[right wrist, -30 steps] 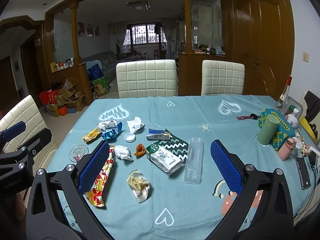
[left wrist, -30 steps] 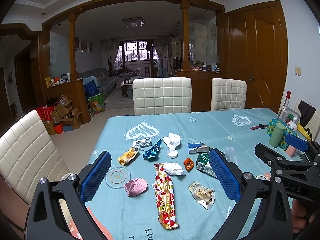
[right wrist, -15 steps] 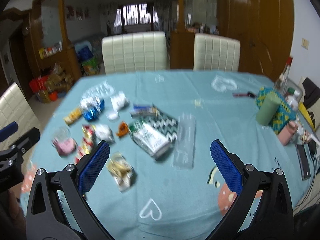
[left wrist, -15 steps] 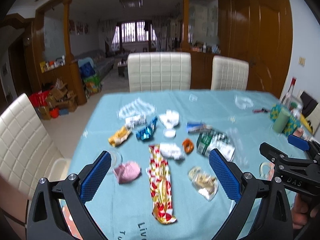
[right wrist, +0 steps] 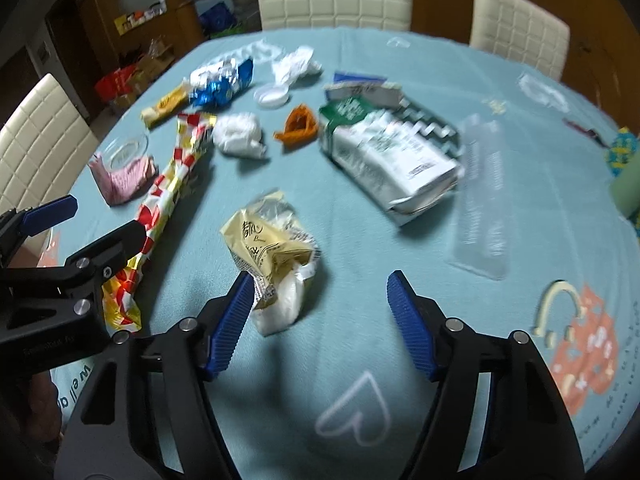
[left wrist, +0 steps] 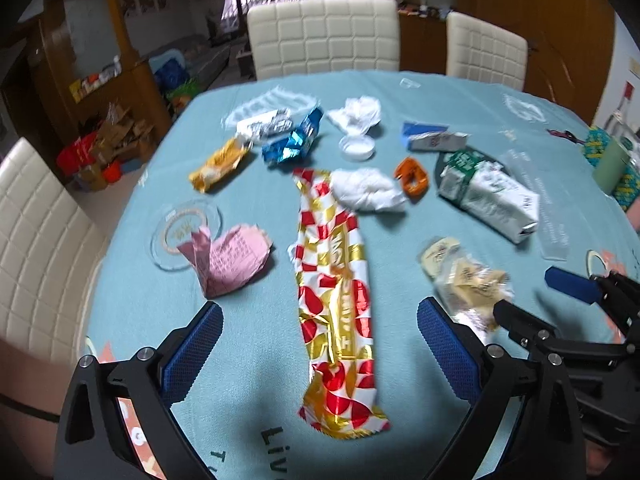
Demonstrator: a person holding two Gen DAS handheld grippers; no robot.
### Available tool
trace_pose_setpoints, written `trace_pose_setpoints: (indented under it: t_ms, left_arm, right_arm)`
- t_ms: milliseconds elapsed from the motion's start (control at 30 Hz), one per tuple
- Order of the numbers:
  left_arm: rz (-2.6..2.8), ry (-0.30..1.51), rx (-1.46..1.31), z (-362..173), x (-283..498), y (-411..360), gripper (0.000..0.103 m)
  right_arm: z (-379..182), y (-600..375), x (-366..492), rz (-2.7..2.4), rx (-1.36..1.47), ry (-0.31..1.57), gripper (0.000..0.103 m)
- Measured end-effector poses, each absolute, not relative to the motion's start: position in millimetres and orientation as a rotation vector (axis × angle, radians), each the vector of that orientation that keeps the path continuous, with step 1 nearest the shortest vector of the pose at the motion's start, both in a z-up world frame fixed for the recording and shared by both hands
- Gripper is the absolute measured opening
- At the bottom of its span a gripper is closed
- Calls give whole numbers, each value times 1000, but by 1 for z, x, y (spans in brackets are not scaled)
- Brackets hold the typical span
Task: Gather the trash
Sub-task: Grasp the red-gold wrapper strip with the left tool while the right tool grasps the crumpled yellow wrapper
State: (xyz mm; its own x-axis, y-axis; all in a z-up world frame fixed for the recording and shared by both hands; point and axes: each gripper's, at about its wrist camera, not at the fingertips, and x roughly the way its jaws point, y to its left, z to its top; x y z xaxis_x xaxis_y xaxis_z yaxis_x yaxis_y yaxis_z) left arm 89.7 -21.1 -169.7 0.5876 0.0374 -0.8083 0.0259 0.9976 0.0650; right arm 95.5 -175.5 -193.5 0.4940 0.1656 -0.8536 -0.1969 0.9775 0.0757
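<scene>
Collecting step: both tongs are approaching litter on the bench (right wrist: pixel 400 240).
Right tongs (right wrist: pixel 320 304): narrowing, gripping nothing; yellow wrapper (right wrist: pixel 272 240) is lying at the left pad.
Left tongs (left wrist: pixel 320 344): standing wide, straddling the red-gold wrapper (left wrist: pixel 336 292), unheld.
Next move: centring, then pinching.

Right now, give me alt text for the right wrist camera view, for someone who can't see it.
The right gripper hangs with jaws closing just beyond a crumpled yellow snack wrapper on a teal tablecloth. Further off lie a white-and-green bag, a clear plastic tray and a red-and-gold wrapper.
</scene>
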Motion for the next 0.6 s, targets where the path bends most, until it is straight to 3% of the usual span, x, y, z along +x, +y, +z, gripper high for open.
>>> trace_pose_setpoints:
  t_ms: [133,200,267,300,500,600]
  left_arm:
    - [1,981,53,-185,99,-16,90]
    - [-17,1016,45,-194,104,-16,78]
    - [-35,1043,29,-201,107,-17,67]
    - [-41,1057,23,-205,108,-16,59]
    - [-72,1056,16,-203,107,-14,25]
    - [-77,1034,16,-194,104,-10,21]
  right_arm:
    - [-208,-167,106,242,-41,1069,64]
    - [-211,-161,109,250,-53,1071,61]
    - [-212,-155,108,271,-68,1059,50]
    - [-212,-153,109,281,-73,1053,39]
    - [-209,-143,105,292,-82,1034,31]
    - [-203,-139,104,293,-82,1025,29]
